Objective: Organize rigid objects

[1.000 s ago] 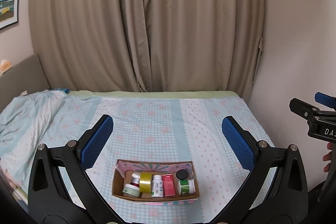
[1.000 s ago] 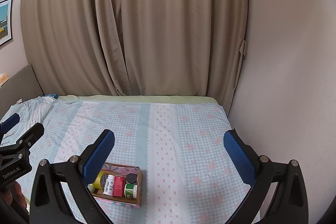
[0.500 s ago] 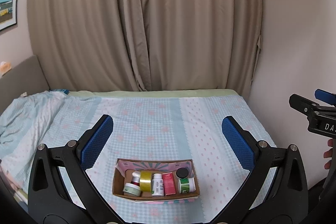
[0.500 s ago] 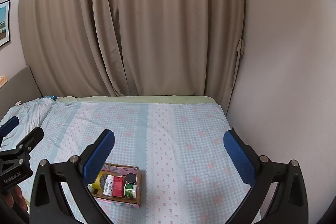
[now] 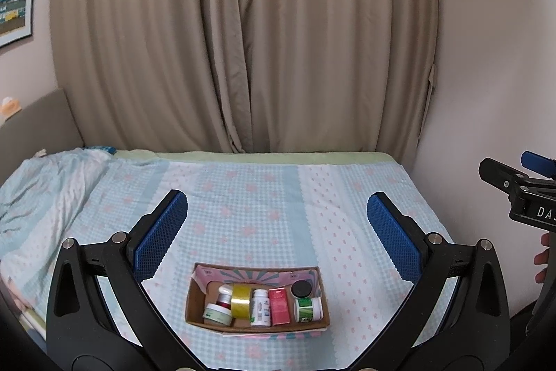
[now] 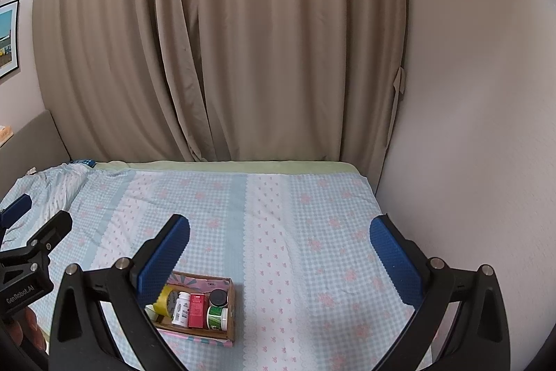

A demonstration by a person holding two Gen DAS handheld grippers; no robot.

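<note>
A shallow cardboard box (image 5: pixel 195 296) sits on the bed near its front edge. In it lie a yellow tape roll (image 5: pixel 241 300), a white pill bottle (image 5: pixel 260 302), a red box (image 5: pixel 279 301), a green-labelled jar (image 5: pixel 307 309), a black-lidded jar (image 5: pixel 301 289) and a pale green jar (image 5: pixel 217 314). My left gripper (image 5: pixel 274 228) is open and empty, held above and behind the box. My right gripper (image 6: pixel 278 252) is open and empty, to the right of the box (image 6: pixel 231 308).
The bed (image 5: pixel 271 197) has a blue checked sheet with pink flowers. A rumpled blanket (image 5: pixel 41 197) lies at the left. Beige curtains (image 5: pixel 243 40) hang behind. A wall (image 6: pixel 469 127) borders the bed's right side. A framed picture (image 5: pixel 15 2) hangs at left.
Both grippers have drawn slightly back and up; the box and its contents have not moved. Both grippers stay open.
</note>
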